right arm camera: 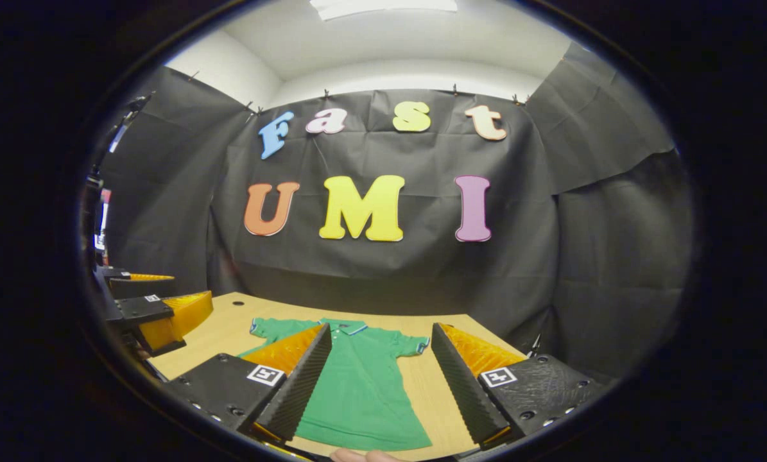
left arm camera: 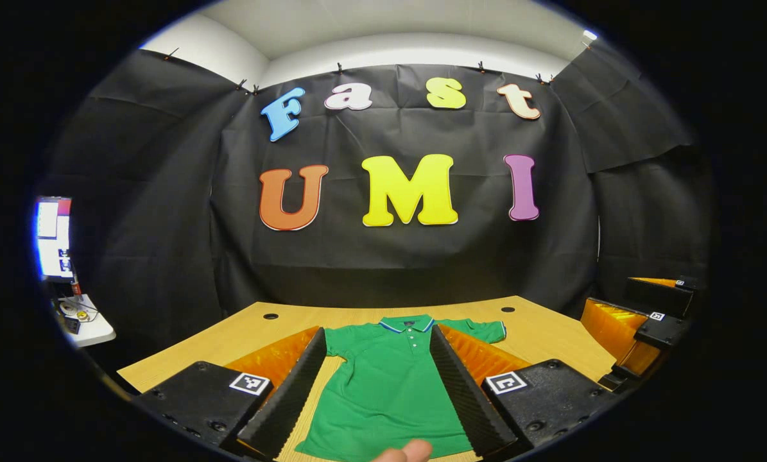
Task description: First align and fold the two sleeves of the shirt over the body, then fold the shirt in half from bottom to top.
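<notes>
I have the left tool (left arm camera: 377,385) and right tool (right arm camera: 377,385) both spread wide and empty above the desk (left arm camera: 242,333) — the green polo shirt (left arm camera: 389,385) lies flat just ahead, sleeves out, presumably ready for folding.

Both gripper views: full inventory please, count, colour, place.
polo shirt: 1, green with blue-and-white collar trim, flat on the table, sleeves spread, unfolded
table: 1, light wood, two dark holes near the far edge
monitor: 1, lit, far left
side stand: 1, white, small clutter on top, under the monitor
left tongs: 1, open above the shirt
right tongs: 1, open above the shirt's right side
fingertip: skin-toned, bottom edge of left gripper view
</notes>
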A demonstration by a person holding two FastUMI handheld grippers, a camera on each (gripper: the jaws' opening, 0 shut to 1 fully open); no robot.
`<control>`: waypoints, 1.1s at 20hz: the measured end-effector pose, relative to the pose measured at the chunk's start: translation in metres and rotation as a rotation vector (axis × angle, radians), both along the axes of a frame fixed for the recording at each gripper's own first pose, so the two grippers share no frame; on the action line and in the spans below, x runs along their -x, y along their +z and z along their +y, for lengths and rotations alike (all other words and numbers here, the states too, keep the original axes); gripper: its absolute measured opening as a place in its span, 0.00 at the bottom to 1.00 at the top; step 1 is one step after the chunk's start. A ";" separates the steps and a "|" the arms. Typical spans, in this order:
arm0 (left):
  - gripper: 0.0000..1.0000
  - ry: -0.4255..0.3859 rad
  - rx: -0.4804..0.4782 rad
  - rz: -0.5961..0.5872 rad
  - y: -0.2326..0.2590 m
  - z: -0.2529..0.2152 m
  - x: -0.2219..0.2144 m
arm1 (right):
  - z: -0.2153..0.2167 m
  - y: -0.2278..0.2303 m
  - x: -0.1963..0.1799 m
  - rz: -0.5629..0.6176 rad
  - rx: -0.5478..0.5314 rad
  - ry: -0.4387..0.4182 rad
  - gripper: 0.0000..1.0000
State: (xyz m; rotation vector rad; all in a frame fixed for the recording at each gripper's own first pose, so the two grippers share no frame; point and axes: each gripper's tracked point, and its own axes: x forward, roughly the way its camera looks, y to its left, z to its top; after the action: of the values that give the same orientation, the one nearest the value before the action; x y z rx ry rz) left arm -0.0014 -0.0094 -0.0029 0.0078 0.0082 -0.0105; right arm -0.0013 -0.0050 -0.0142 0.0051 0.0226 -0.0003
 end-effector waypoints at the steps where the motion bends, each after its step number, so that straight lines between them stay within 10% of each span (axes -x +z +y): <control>1: 1.00 0.000 -0.003 0.003 -0.001 -0.001 0.000 | 0.000 -0.003 0.000 0.003 0.002 0.003 0.97; 22: 1.00 0.046 -0.028 0.070 -0.042 0.007 -0.036 | -0.027 -0.031 -0.077 0.062 -0.046 0.002 0.95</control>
State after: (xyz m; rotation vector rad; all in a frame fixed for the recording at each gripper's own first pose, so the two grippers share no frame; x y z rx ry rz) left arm 0.0350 -0.0023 -0.0449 0.0353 0.0789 0.0353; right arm 0.0760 -0.0318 -0.0451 0.0516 0.0848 0.0025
